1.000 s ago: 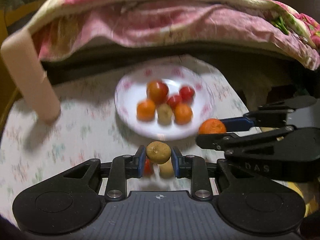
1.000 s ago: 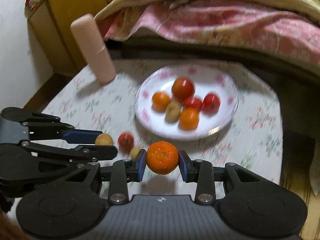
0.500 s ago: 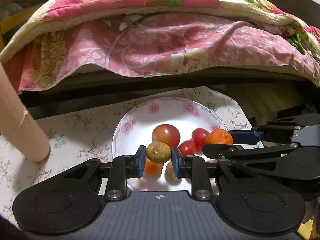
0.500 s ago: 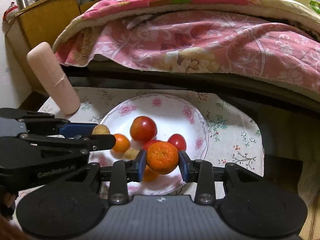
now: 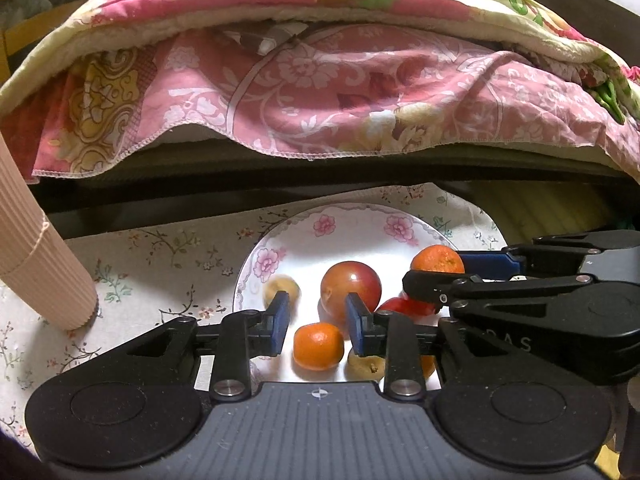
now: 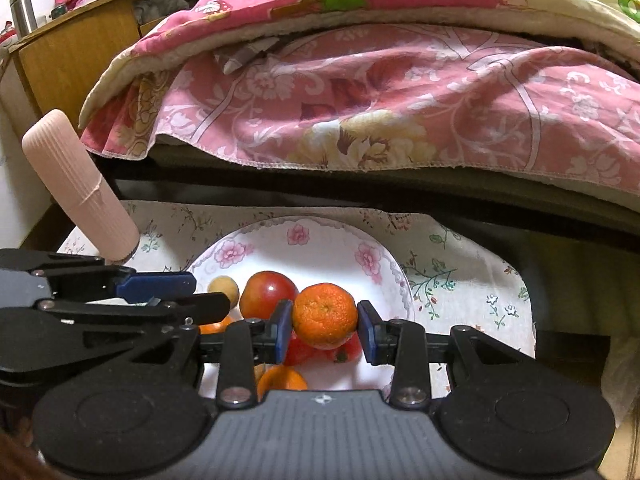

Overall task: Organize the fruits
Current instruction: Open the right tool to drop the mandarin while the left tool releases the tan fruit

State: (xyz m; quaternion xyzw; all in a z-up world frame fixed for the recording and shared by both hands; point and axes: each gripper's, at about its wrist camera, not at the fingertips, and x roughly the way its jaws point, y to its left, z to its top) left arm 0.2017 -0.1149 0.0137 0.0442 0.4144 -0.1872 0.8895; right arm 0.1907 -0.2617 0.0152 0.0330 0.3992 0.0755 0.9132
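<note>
With the left gripper (image 5: 316,322) just opened and empty over the plate (image 5: 352,224) — its small brown fruit (image 5: 281,289) now lies there — the right gripper (image 6: 324,326), clamped on the orange (image 6: 324,316), should sink low over a bare patch before parting, so nothing rolls.

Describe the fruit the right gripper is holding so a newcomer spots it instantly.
Find the floral-rimmed white plate on the flowered tablecloth below the pink quilt. Above it, the right gripper clamps a mandarin. It is the only fruit held off the plate, and has a dimpled orange peel.
</note>
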